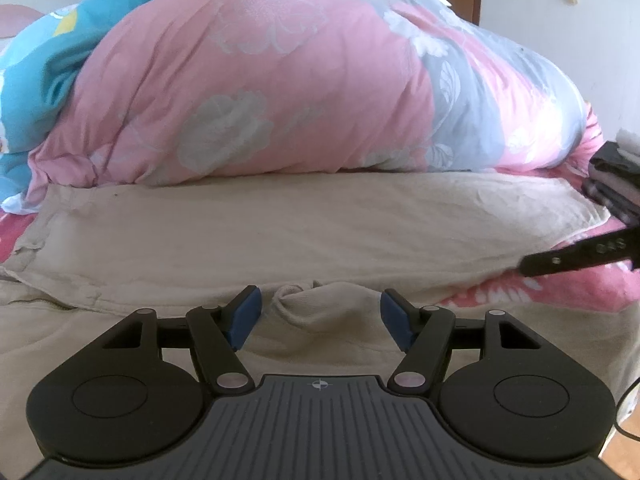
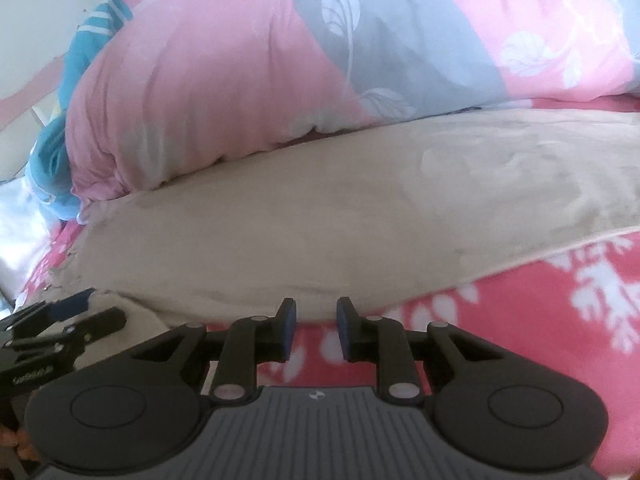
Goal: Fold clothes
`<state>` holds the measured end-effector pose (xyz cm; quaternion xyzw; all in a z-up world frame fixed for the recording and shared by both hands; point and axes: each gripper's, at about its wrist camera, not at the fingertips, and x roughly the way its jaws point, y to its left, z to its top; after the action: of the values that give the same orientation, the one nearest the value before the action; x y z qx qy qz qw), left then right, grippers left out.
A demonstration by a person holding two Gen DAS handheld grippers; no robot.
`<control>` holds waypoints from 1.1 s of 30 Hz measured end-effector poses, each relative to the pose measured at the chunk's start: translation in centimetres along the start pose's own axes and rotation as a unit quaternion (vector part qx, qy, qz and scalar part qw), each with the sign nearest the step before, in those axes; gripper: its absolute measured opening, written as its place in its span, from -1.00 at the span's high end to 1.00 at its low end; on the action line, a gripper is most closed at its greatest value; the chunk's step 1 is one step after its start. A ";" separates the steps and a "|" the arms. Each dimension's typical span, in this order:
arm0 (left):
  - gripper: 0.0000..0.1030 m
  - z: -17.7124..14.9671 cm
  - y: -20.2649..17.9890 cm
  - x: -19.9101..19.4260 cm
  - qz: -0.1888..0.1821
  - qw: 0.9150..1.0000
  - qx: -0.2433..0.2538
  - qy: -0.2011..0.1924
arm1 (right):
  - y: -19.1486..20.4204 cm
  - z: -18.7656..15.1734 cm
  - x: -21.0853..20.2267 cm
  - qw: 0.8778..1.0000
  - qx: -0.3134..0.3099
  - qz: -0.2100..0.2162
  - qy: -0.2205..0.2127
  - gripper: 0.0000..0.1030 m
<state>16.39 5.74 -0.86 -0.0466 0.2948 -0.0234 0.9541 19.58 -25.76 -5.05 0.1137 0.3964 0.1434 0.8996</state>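
Both fisheye views sit low on their grippers, looking forward along the blue-padded fingers across the bed. The left wrist view faces the spread beige cloth garment close up, the puffy pink floral quilt behind it. The right wrist view, shifted right, shares both, over the red floral sheet.

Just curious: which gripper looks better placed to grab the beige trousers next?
Probably the left gripper: open jaws flank a bunched fold of the beige trousers. The right gripper sits over pink bedsheet, nothing between its jaws.
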 end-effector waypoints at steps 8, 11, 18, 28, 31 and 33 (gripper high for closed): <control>-0.34 -1.4 0.4 -4.2 0.015 1.000 -0.010 -0.013 | -0.1 -2.6 -6.1 0.999 0.013 -0.010 -0.032 0.37; -0.34 -2.4 1.1 -5.8 0.031 0.999 -0.024 -0.010 | 0.6 -3.5 -7.5 0.999 0.011 0.000 -0.034 0.37; -0.34 -2.8 5.5 -7.2 0.099 0.991 -0.085 -0.007 | 2.6 -4.7 -8.6 0.999 0.007 0.032 -0.040 0.36; 0.04 -1.3 12.9 -6.1 0.187 0.971 -0.149 -0.028 | 7.1 -6.4 -8.6 0.996 -0.077 0.029 -0.032 0.36; 0.20 -1.5 14.0 -4.0 0.202 0.968 -0.151 0.003 | 7.9 -6.3 -7.8 0.996 -0.084 0.034 -0.019 0.36; 0.28 -1.8 14.6 -2.9 0.208 0.967 -0.149 0.022 | 8.5 -6.1 -7.2 0.995 -0.091 0.036 -0.014 0.36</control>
<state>13.25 20.35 -2.24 -0.1258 0.3188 0.2184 0.9137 8.99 -19.78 -1.43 0.0473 0.3645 0.2093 0.9062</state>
